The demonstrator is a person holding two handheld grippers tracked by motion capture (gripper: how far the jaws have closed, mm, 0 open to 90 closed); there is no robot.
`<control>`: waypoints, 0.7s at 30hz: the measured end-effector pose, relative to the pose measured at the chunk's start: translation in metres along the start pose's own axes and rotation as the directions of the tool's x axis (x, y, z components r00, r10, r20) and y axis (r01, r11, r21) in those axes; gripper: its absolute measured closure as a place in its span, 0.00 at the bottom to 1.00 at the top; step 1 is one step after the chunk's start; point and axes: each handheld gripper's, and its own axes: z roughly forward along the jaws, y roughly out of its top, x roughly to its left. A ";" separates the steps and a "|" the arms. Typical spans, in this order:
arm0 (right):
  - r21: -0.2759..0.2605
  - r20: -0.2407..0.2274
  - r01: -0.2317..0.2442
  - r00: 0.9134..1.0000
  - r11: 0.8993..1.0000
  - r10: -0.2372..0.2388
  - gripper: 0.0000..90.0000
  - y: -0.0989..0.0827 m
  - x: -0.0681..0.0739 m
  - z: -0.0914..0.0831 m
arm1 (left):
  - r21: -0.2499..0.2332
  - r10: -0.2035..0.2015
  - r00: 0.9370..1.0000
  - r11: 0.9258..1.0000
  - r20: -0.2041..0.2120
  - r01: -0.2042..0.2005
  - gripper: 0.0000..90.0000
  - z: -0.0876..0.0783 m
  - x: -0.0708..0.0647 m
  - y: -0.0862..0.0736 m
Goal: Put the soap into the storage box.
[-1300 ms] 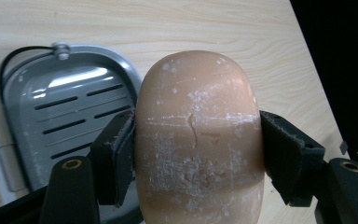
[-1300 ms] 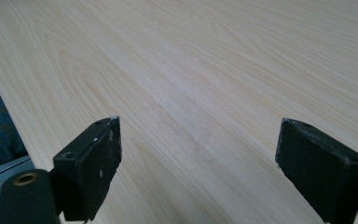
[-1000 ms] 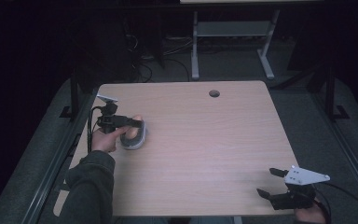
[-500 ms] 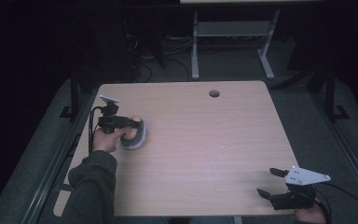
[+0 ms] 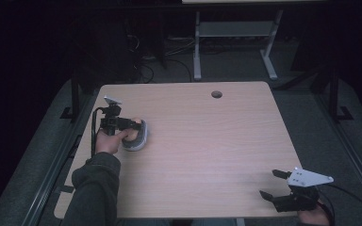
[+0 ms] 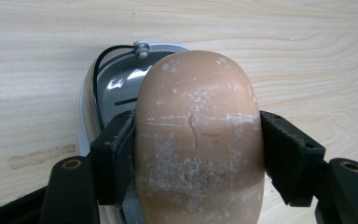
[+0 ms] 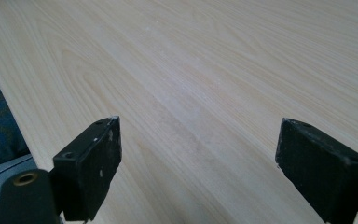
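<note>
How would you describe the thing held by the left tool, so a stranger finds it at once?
Look at the wooden table, near its left edge, where the left tool reaches a shiny metal dish. Between its jaws, over that dish, is a soap bar: a rounded, tan oval with white dusty marks, the only matte, skin-coloured thing there.

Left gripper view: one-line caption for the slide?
Left gripper clamps a tan bar of soap over its metal soap dish on the wooden table.

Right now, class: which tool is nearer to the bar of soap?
Left. The left tool is clamped on the bar of soap above the soap dish. The right tool sits open at the table's opposite near corner.
</note>
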 end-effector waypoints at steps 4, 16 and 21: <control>-0.001 0.001 -0.001 1.000 1.000 0.001 0.15 0.000 0.000 0.000 | 0.010 0.008 1.000 1.000 -0.028 -0.008 0.36 0.002 -0.001 0.000; -0.001 0.001 -0.001 1.000 1.000 0.001 0.15 0.000 0.000 -0.001 | 0.026 0.033 0.995 0.999 -0.094 -0.031 0.36 0.007 -0.004 0.000; -0.002 -0.001 -0.003 1.000 1.000 0.003 0.15 0.000 0.000 -0.001 | 0.040 0.060 0.988 0.998 -0.139 -0.055 0.36 0.010 -0.009 -0.001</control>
